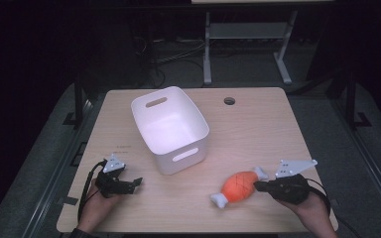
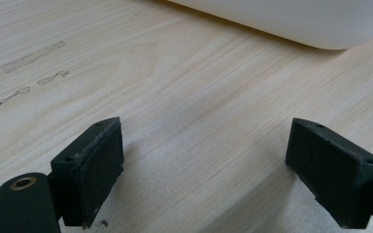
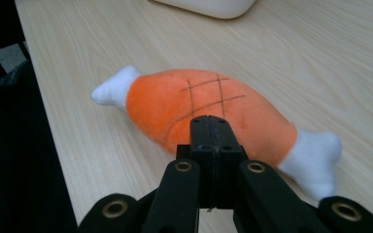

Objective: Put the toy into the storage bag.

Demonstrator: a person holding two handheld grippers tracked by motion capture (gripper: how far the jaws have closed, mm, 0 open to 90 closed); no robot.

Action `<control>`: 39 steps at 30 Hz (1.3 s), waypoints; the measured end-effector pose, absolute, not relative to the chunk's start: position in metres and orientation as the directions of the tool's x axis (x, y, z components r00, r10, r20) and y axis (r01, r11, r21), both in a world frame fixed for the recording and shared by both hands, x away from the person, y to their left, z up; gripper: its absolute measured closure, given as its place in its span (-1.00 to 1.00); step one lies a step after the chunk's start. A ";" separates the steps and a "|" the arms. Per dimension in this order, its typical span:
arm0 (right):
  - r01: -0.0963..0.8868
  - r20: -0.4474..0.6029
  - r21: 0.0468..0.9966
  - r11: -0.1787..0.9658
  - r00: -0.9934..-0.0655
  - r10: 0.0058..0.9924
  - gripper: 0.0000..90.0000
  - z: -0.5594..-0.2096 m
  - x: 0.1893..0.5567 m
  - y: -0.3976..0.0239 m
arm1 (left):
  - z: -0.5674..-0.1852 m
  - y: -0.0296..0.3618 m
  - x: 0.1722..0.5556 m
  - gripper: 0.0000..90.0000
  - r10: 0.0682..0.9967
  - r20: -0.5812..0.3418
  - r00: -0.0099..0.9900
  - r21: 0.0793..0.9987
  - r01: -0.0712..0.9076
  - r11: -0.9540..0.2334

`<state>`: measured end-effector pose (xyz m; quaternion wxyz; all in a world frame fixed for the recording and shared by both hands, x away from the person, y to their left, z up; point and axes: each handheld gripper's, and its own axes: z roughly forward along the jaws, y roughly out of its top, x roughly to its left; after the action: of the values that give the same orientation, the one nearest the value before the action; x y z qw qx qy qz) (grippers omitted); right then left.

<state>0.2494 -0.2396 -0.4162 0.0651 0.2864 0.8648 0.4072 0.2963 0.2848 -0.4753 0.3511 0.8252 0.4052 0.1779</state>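
Observation:
An orange plush meat toy (image 1: 238, 185) with white bone ends lies on the wooden table at the front right. My right gripper (image 1: 259, 186) rests just to its right, jaws pressed together with nothing between them. In the right gripper view the shut gripper (image 3: 211, 125) points at the toy's (image 3: 175, 97) near side, at or very close to its surface. My left gripper (image 1: 137, 182) sits low at the front left, open and holding nothing. In the left gripper view the gripper (image 2: 206, 141) has its jaws spread wide over bare wood.
A white plastic basket (image 1: 144, 106) with handle slots stands in the middle of the table, and its lower edge (image 2: 291, 19) lies ahead of the left gripper. A cable hole (image 1: 229, 100) is near the table's far edge. A metal frame (image 1: 207, 49) stands on the dark floor beyond.

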 end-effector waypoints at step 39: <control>0.353 0.147 0.698 0.623 -0.922 0.358 0.99 -0.427 0.253 -0.178 | -0.475 0.285 0.297 -0.71 0.793 0.011 0.609 0.724 0.542 -0.427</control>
<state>0.2530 -0.1776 -0.4274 0.0029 0.1972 0.9008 0.3867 0.2967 0.2846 -0.4753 0.3510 0.8255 0.4044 0.1785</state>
